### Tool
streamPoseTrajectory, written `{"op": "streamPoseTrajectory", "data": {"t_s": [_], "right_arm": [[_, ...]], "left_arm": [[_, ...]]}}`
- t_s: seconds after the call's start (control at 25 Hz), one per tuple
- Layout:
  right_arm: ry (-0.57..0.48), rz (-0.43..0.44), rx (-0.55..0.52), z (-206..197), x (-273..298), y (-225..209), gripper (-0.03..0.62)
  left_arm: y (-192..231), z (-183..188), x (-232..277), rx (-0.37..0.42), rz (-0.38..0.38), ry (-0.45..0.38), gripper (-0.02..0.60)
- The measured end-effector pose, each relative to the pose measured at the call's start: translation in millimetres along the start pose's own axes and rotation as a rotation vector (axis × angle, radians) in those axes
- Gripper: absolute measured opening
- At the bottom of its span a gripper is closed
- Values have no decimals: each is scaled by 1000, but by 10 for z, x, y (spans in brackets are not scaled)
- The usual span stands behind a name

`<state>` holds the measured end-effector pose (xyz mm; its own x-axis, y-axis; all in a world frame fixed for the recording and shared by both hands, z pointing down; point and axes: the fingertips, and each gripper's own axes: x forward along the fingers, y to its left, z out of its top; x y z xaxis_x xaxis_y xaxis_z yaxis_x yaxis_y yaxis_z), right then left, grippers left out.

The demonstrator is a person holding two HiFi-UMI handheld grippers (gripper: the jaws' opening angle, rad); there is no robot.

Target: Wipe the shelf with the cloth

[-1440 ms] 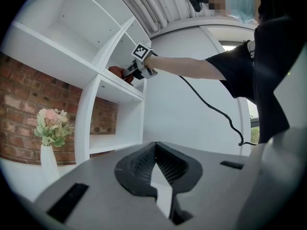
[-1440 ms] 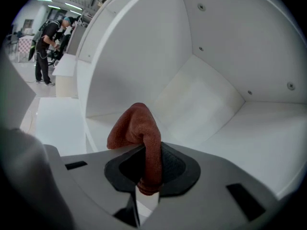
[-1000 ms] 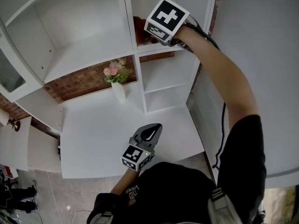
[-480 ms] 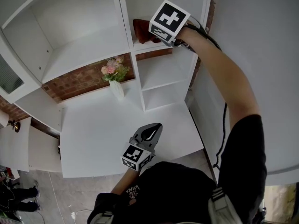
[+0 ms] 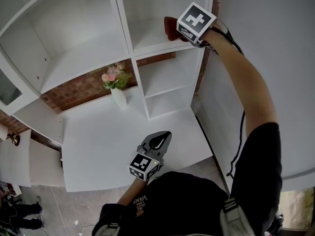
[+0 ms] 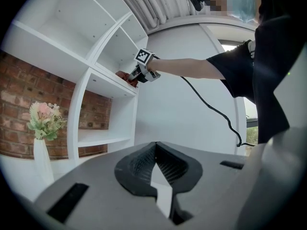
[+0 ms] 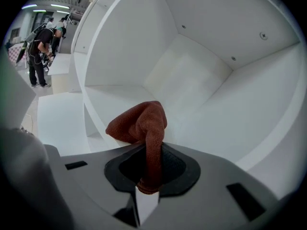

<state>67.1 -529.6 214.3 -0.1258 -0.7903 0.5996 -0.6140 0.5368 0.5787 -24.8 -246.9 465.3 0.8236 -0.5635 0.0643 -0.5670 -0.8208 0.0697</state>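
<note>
Pinching rust-red cloth tight in right gripper fingers, holding wad against upper shelf, far right, for wiping contact. Parking left gripper near, over tabletop, fingers together, empty, out of way.

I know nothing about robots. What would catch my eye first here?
A rust-red cloth stands out against the all-white shelf unit: the right gripper pinches it at an upper shelf on the right. Below, a vase of pink flowers stands before a brick wall, and the left gripper hovers shut and empty over the white counter.
</note>
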Motion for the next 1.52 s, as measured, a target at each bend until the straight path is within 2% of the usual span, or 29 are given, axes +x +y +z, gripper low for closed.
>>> {"op": "streamPoseTrajectory", "data": {"t_s": [0.12,0.36,0.56,0.68,0.88,1.0,1.24,1.52], "right_arm": [[20,-35,3,-125,-25,-102,55],[9,-44,5,-143,-63,-101,55],[-80,-33,17,-82,-148,-94,55],[-176,7,60,-68,-252,-38,55],[-371,122,209,-166,-510,149,55],[-442,176,230,-332,-653,373,55],[-509,311,299,-870,-743,943,55],[-509,348,377,-1569,-604,1410,55]], "left_arm": [[-35,10,45,3,-16,-2,6],[-95,20,90,10,-39,2,6],[-72,31,81,9,-28,2,6],[-34,43,70,9,-13,-1,6],[125,191,38,24,45,-25,6],[206,284,28,38,79,-40,6],[222,379,56,48,131,-52,6],[134,390,123,49,180,-49,6]]}}
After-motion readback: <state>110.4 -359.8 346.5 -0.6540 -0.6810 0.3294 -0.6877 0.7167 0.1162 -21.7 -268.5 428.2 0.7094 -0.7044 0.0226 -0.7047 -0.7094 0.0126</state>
